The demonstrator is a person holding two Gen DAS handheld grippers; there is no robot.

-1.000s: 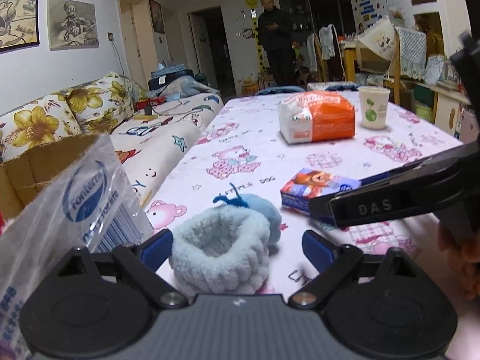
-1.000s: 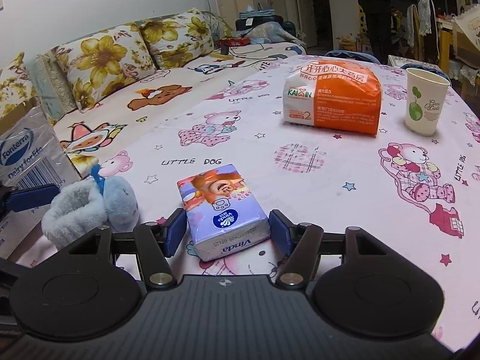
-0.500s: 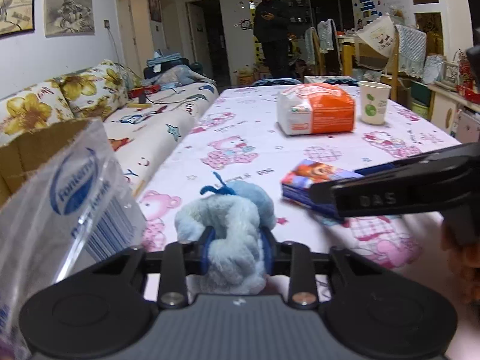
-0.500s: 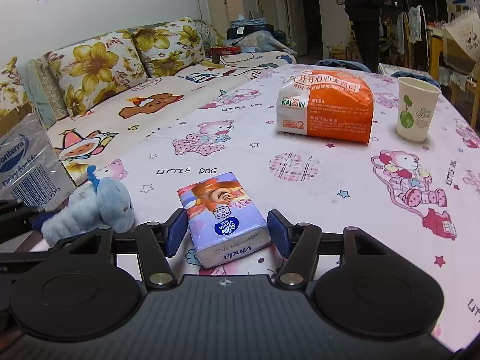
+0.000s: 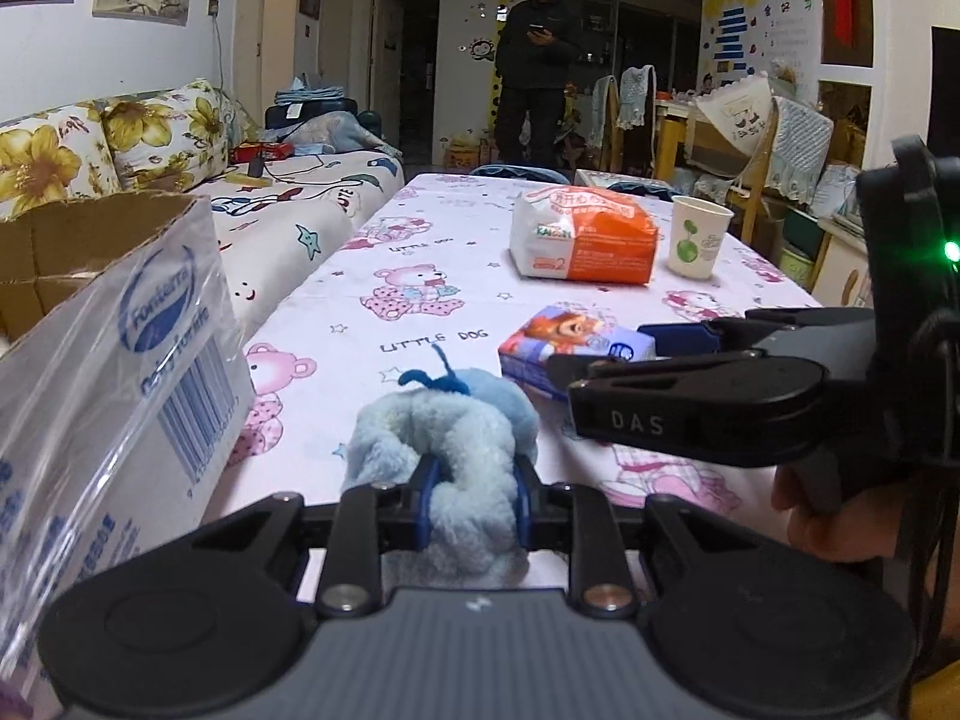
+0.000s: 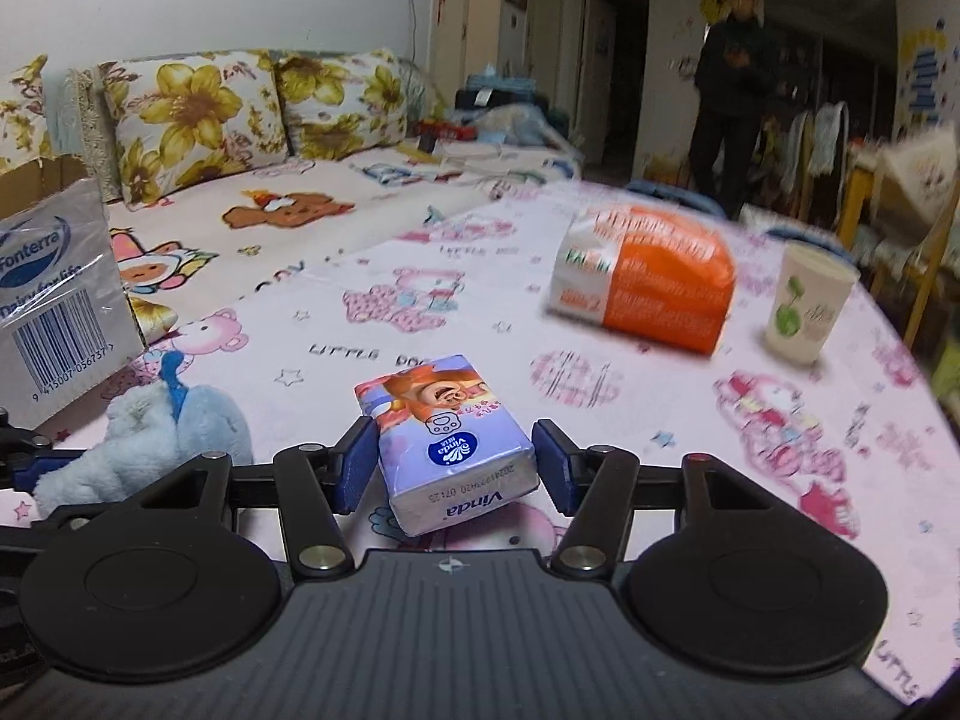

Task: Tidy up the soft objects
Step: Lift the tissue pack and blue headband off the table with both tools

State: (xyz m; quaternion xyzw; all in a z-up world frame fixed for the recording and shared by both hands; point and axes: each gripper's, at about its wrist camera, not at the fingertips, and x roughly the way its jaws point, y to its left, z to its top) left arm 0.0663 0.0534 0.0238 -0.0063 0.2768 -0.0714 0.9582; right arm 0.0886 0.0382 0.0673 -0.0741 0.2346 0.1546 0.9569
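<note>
While the left gripper [image 5: 472, 501] clamps a fluffy blue headband [image 5: 447, 438] just above the table [image 5: 420, 276], the right gripper's [image 6: 454, 468] closing jaws flank a tissue pack [image 6: 447, 444]. Whether they touch it is unclear. Left of the headband stands a cardboard box [image 5: 102, 324].

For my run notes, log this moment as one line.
left gripper: shut on fluffy blue band | right gripper: closing around tissue pack, pads apart

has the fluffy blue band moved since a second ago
Yes. The fluffy blue band, squeezed in the left claw, has shifted on the tablecloth toward the cardboard box, off the pink bear print.
</note>
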